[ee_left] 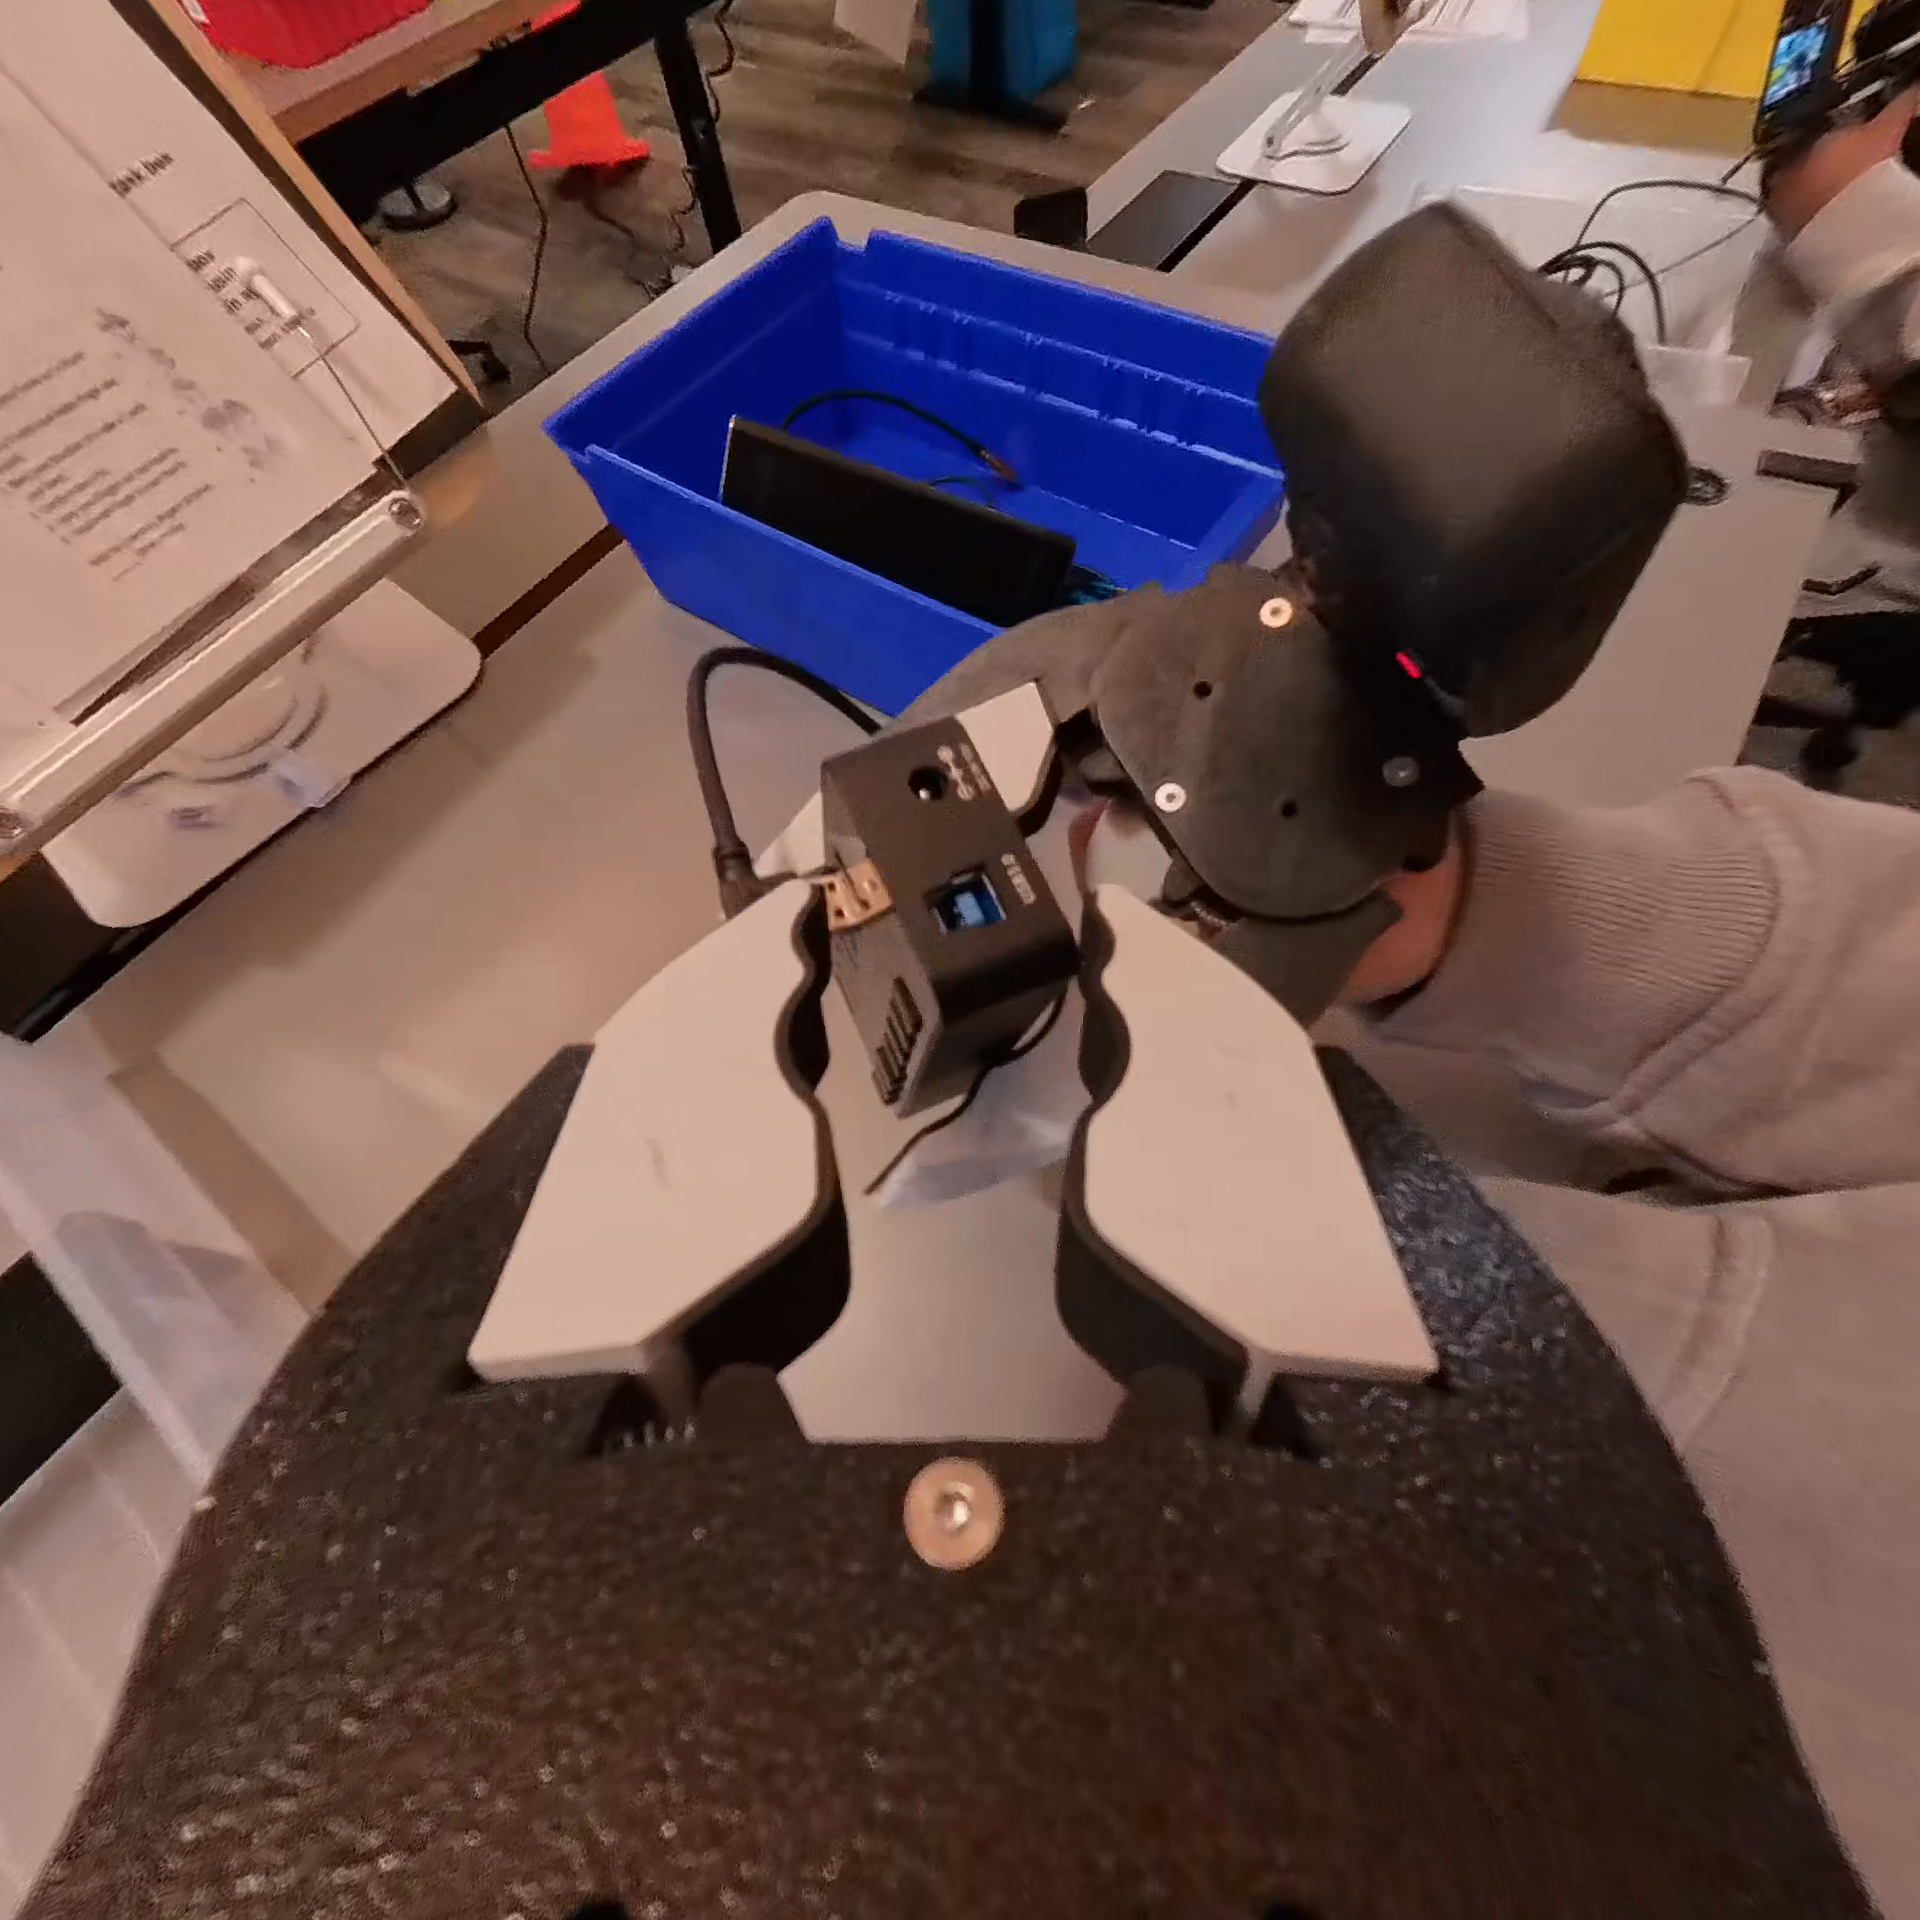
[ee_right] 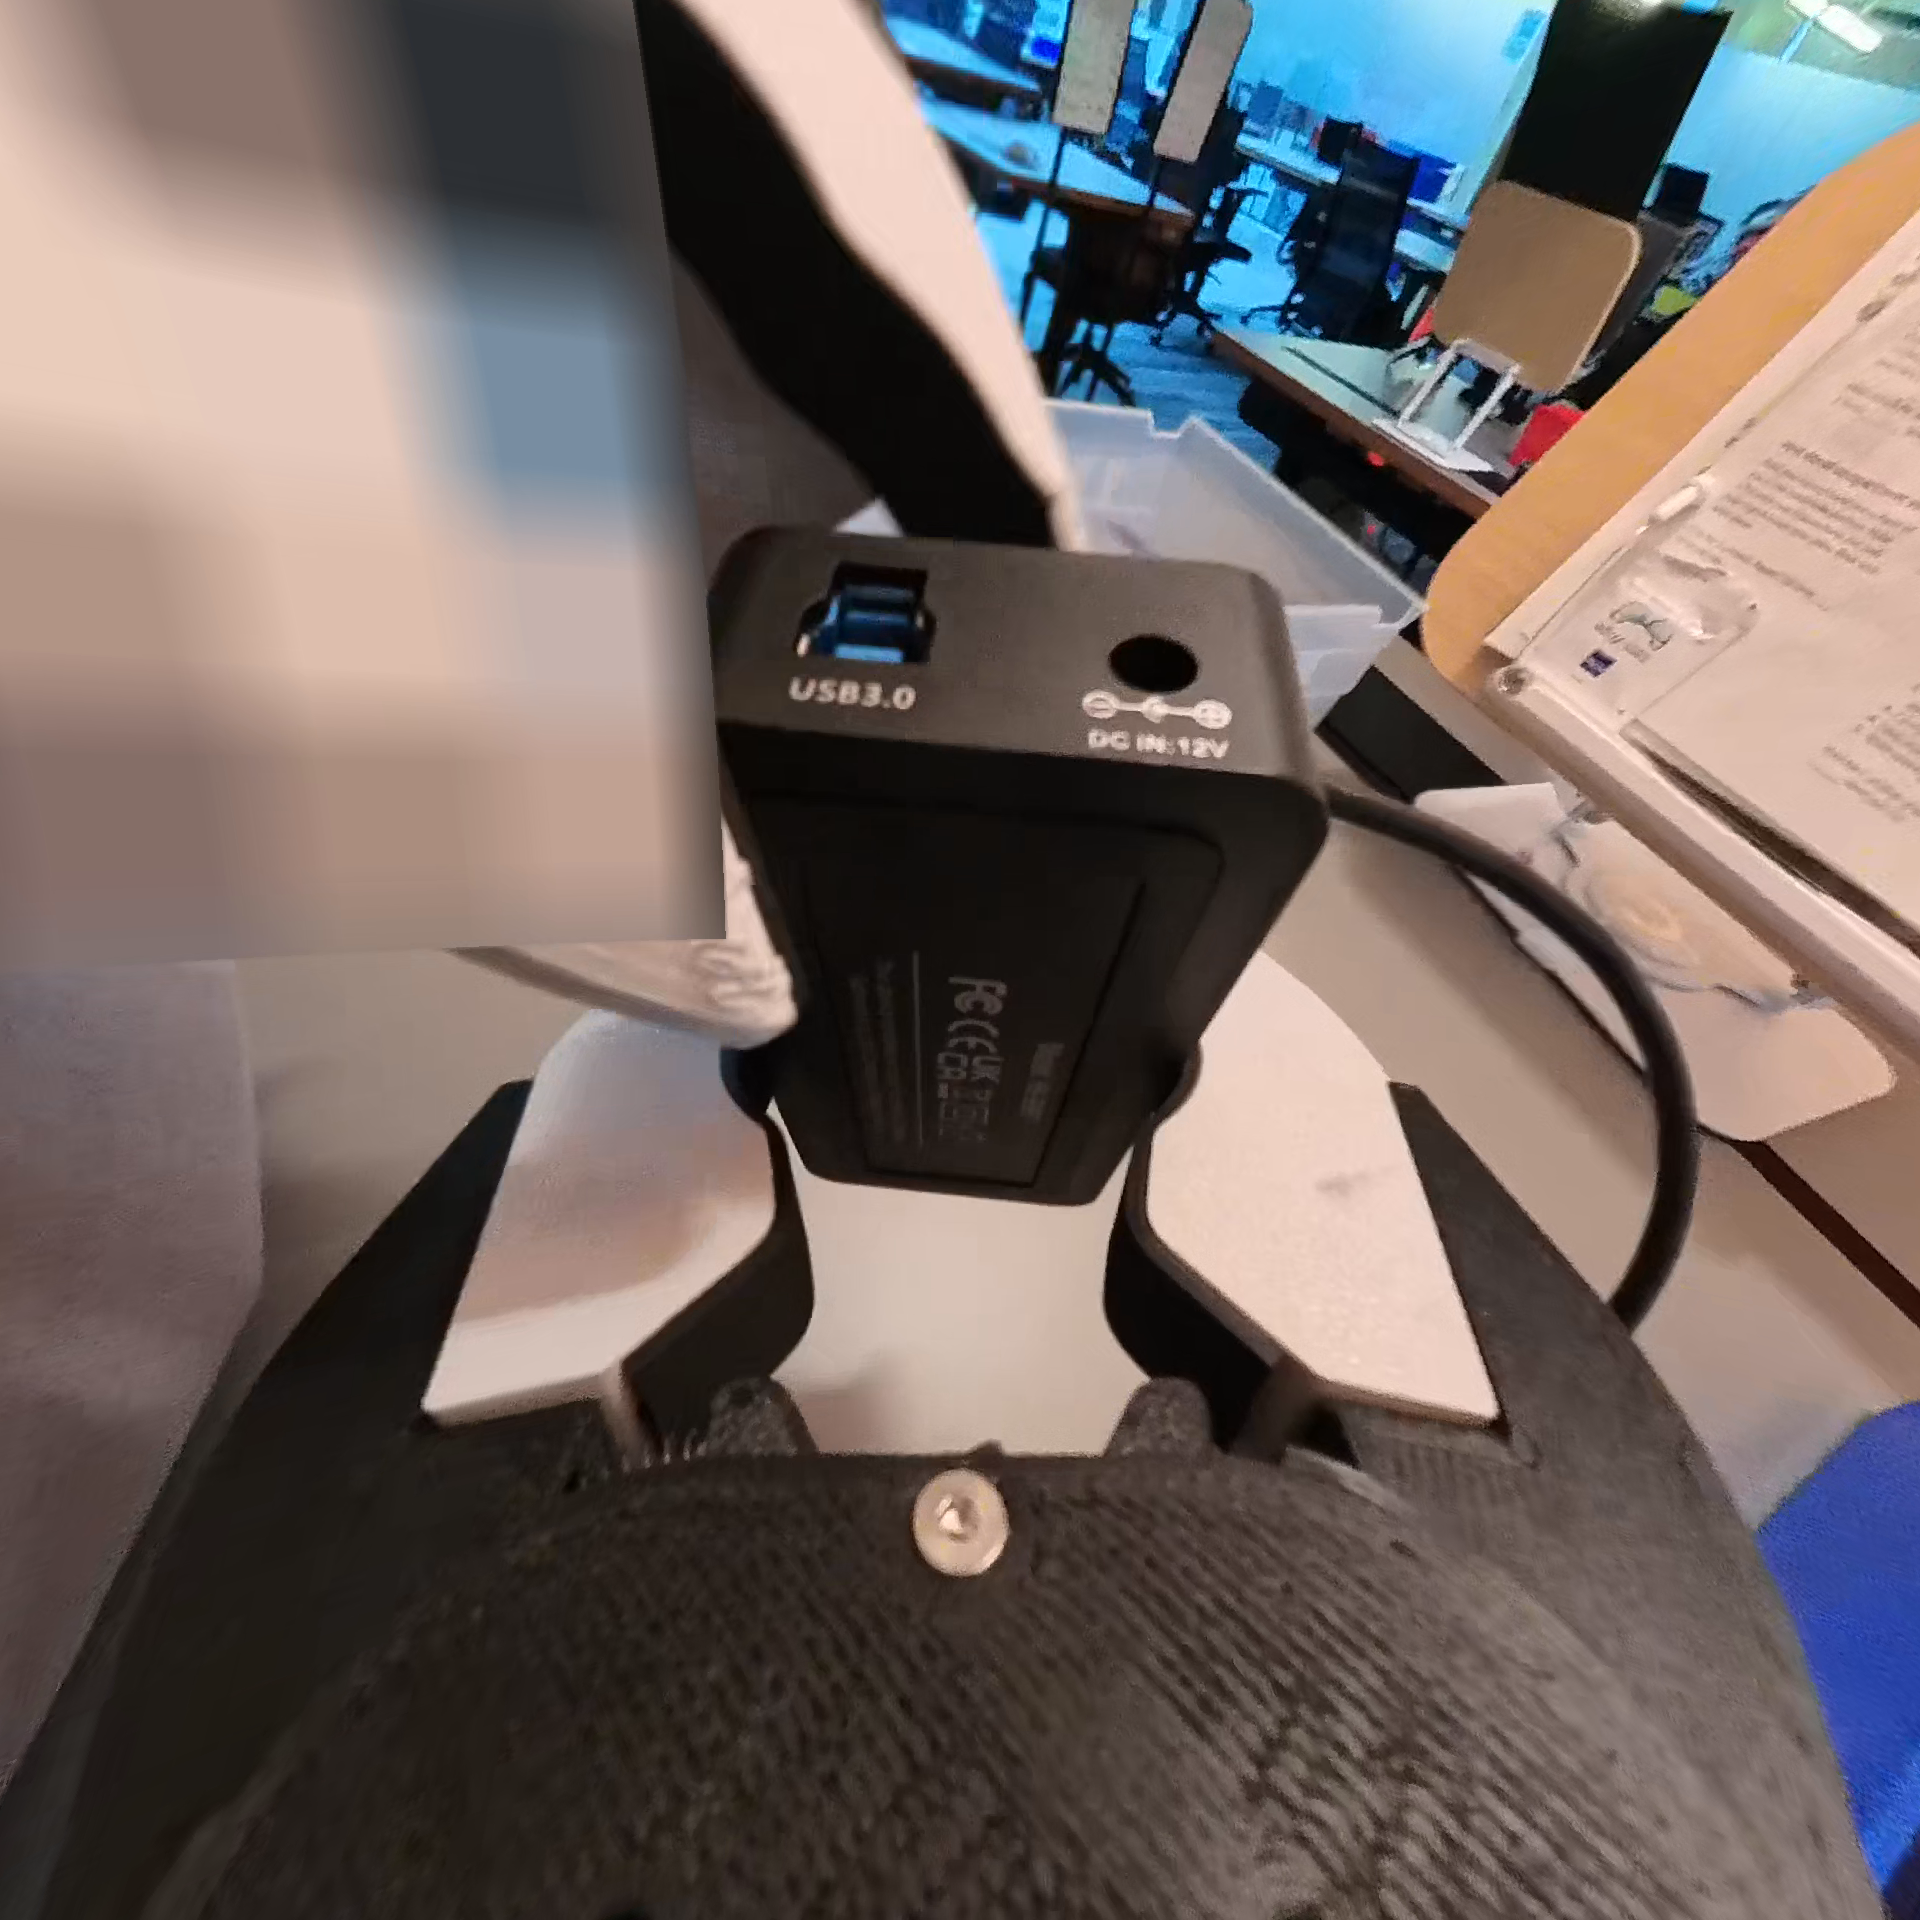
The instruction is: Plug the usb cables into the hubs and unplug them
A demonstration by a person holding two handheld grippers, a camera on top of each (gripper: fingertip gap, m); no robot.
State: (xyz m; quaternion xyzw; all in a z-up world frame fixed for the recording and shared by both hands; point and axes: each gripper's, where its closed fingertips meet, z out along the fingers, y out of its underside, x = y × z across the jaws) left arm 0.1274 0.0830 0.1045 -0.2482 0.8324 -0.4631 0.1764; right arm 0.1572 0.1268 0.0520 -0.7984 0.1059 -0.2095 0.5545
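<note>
A black USB hub (ee_right: 997,935) is clamped in my right gripper (ee_right: 966,1081), label side facing the camera. Its end, with a blue port and a round socket, points away. In the left wrist view the hub (ee_left: 935,914) is held up by the right gripper (ee_left: 1247,790). My left gripper (ee_left: 945,920) has its jaws apart, one on each side of the hub's end. A metal USB plug (ee_left: 852,899) sits against the hub's left side by my left fingertip. Its black cable (ee_left: 717,748) arcs away behind the hub. The cable also shows in the right wrist view (ee_right: 1662,1039).
A blue bin (ee_left: 790,613) with a flat black device and a thin cable stands beyond the hub. A document stand (ee_left: 156,416) with papers is at the left. A clear plastic bin (ee_right: 1195,468) is behind the hub. A person's sleeve (ee_left: 1610,987) is at the right.
</note>
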